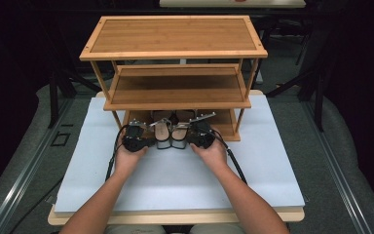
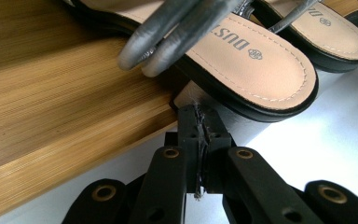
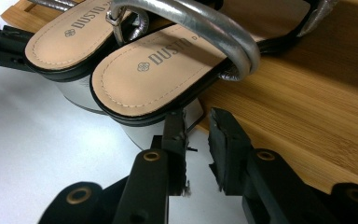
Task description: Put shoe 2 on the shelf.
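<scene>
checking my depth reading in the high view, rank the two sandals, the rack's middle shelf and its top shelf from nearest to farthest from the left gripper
From the left gripper:
1. left sandal, right beside its jaws.
2. right sandal, next over, on the far side of the first.
3. middle shelf, above and behind the sandals.
4. top shelf, highest and farthest back.

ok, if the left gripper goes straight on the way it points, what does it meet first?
The silver block heel of the nearer sandal: the left gripper, jaws shut, sits right at it, perhaps already touching. The bamboo shelf edge lies just to the left in the left gripper view.
</scene>
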Motion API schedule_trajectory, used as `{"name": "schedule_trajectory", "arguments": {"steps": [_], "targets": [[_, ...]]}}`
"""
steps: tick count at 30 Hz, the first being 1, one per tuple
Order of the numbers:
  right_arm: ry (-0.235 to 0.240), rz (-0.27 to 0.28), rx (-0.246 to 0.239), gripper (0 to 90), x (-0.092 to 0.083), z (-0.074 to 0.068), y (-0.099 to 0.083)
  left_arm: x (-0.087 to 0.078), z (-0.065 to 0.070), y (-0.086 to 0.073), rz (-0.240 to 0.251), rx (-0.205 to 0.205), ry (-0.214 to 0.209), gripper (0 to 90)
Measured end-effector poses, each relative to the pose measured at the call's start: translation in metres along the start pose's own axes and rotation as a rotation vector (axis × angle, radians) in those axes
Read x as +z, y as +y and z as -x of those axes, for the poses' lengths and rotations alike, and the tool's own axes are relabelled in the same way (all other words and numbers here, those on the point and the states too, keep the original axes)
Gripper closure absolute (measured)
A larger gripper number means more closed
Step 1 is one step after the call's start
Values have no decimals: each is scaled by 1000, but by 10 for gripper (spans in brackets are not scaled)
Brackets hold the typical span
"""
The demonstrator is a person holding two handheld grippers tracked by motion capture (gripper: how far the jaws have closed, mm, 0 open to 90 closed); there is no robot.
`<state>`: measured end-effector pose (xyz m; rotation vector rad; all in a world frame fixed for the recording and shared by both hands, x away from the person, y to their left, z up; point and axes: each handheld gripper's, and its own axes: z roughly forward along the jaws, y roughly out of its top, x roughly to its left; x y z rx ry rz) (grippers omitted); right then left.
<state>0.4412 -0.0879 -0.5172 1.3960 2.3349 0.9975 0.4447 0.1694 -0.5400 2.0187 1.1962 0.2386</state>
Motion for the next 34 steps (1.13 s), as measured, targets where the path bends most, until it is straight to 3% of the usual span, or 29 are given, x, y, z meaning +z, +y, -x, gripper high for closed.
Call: {"name": "schedule_trajectory", "arguments": {"steps": [8, 12, 16, 18, 25, 29, 34], "targets": [[5, -6, -24, 752, -4, 2, -1, -9, -2, -2, 5, 15, -17, 877], [-17, -17, -48, 752, -14, 4, -5, -20, -2, -6, 12, 21, -22, 877], [-29, 20, -54, 756, -27, 7, -10, -33, -1, -13, 13, 42, -22, 877], [-15, 16, -45, 759, -32, 10, -15, -41, 0, -17, 14, 49, -27, 877], [-45, 25, -54, 759, -54, 14, -41, -64, 1, -34, 36, 60, -36, 876], [-44, 21, -29, 752, -63, 16, -57, -71, 0, -46, 37, 60, -38, 871], [-12, 22, 4, 647, -71, 21, -77, -75, -4, -60, 34, 52, -39, 810]]}}
